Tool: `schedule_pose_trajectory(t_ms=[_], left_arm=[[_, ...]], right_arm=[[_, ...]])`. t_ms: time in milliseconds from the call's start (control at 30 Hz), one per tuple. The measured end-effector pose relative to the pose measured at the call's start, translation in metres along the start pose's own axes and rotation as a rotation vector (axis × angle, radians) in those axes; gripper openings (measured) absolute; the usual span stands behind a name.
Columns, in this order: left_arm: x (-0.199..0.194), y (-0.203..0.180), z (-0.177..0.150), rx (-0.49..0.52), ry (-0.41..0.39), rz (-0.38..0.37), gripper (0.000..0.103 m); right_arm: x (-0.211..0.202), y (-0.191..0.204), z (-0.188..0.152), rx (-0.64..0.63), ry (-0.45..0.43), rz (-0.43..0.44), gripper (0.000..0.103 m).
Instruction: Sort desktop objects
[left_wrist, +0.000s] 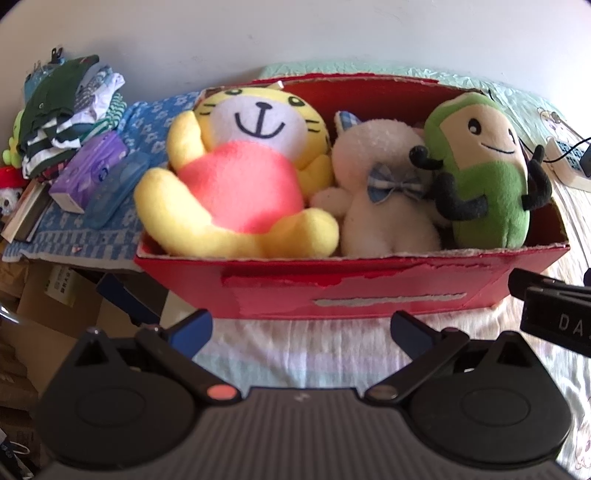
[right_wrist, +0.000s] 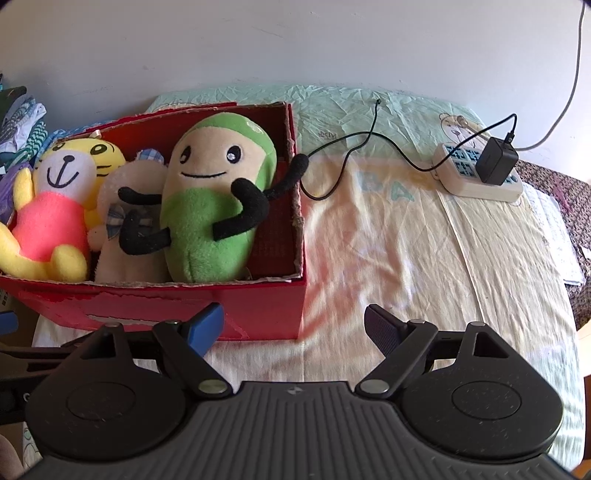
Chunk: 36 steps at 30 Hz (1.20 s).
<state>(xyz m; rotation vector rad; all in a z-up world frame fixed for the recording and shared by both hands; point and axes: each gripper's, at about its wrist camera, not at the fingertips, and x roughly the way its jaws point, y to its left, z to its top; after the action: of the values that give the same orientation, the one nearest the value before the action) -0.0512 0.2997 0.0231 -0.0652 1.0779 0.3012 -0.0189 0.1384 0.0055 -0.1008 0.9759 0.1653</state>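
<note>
Your biggest piece is the red cardboard box (left_wrist: 369, 291), standing on the bed (right_wrist: 388, 258) toward its left side, its left end out over the bed's left edge. It looks light but weak: the top rim is torn and ragged, so I judge the walls would buckle if you pinched them. If you must move it, push low on a wall or take a corner.

Inside, at the left end, the yellow cat plush (left_wrist: 236, 173) leans back against the far wall. It should be soft, light and squashy; a leg or an arm gives you a narrow roll to close on, while the round belly would likely bulge out of your grip.

At the right end the green plush (right_wrist: 218, 199) stands nearly upright, one black arm hooked over the right wall. Take the body low, or an arm, though thin arms may stretch.

Between the two, touching both, sits the white bear plush (left_wrist: 384, 206) with a blue checked bow; its ear or paw is the easy hold.

Your left tongs (left_wrist: 301, 328) are spread wide and hold nothing, hovering just before the box's near wall. Your right tongs (right_wrist: 293, 328) are equally wide apart and empty, near the box's front right corner.
</note>
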Motion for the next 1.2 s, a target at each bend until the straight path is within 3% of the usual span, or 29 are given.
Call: schedule_pose_trajectory(t_ms=[1200], left_arm=[[-0.001, -0.007, -0.001, 0.039, 0.001, -0.027, 0.102]], right_arm=[[-0.010, -0.007, -0.003, 0.025, -0.032, -0.020, 0.085]])
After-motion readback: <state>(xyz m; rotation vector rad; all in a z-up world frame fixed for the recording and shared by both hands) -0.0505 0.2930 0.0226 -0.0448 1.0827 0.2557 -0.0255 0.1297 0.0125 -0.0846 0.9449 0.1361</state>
